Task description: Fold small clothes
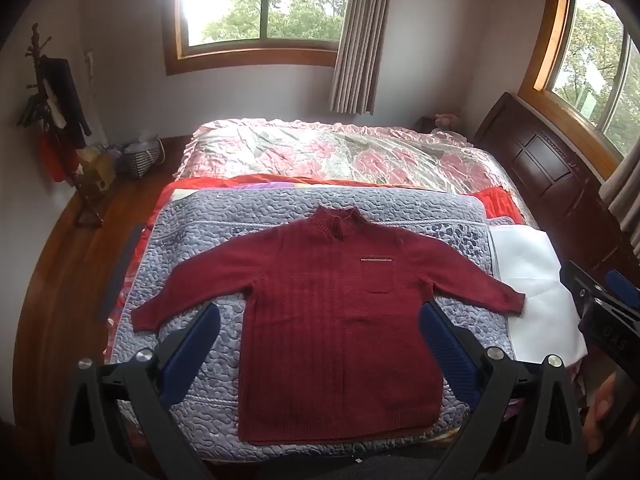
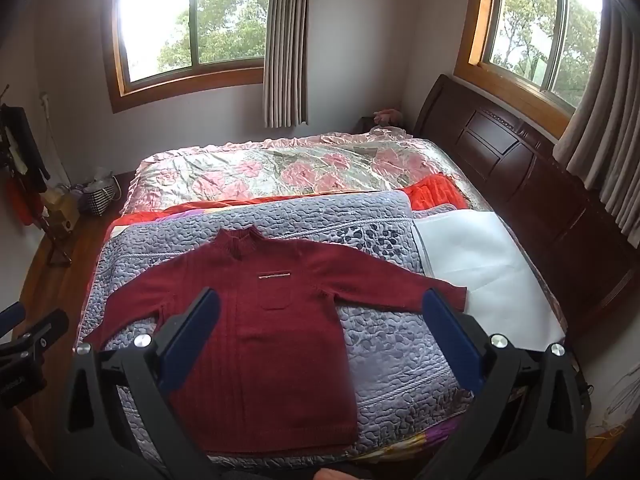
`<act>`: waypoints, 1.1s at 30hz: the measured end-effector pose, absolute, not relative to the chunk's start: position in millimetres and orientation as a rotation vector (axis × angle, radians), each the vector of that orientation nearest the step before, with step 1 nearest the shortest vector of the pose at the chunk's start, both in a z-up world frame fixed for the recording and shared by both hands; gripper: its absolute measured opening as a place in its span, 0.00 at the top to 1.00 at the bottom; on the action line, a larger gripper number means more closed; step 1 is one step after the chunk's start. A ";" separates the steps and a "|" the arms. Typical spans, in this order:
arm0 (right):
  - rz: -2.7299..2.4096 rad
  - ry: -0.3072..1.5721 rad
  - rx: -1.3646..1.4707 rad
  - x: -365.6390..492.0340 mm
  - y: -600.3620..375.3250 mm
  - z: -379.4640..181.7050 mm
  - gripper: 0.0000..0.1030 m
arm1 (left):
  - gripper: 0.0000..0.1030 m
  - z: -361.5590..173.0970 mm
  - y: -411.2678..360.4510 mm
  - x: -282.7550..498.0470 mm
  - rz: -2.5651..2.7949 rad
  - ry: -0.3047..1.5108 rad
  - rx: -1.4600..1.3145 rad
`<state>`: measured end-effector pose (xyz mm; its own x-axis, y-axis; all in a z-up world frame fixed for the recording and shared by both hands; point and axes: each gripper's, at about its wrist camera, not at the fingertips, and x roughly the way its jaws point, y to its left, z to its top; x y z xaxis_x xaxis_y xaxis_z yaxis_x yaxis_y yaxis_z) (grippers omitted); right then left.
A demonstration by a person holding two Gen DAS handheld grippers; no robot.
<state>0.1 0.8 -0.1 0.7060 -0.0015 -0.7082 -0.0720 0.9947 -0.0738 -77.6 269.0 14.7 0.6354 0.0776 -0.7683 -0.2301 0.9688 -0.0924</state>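
Ahead of both claws, the red sweater [image 1: 336, 316] lies flat on the bed's quilt [image 1: 200, 224], collar away from you; your left claw [image 1: 320, 332] and right claw [image 2: 320, 320] hover spread apart, each nearest its own sleeve

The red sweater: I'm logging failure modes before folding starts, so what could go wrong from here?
The red sweater lies flat on a soft quilted pad, so open fingers may pinch quilt along with knit. Its right cuff overlaps the white sheet, which could drag along.
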 end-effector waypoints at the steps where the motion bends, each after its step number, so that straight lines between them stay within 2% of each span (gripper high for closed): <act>1: 0.039 0.787 -0.100 0.0 1.4 -0.2 0.03 | 0.04 14.6 268.9 -77.5 0.177 0.866 -0.188; 33: 0.042 0.788 -0.081 0.7 -1.7 -1.0 0.03 | 0.04 18.5 275.2 -81.8 0.172 0.859 -0.192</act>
<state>0.7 -1.7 -1.0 0.7046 0.0076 -0.7095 -0.0684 0.9960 -0.0573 -81.8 275.2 18.5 0.6413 0.0721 -0.7639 -0.2267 0.9689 -0.0988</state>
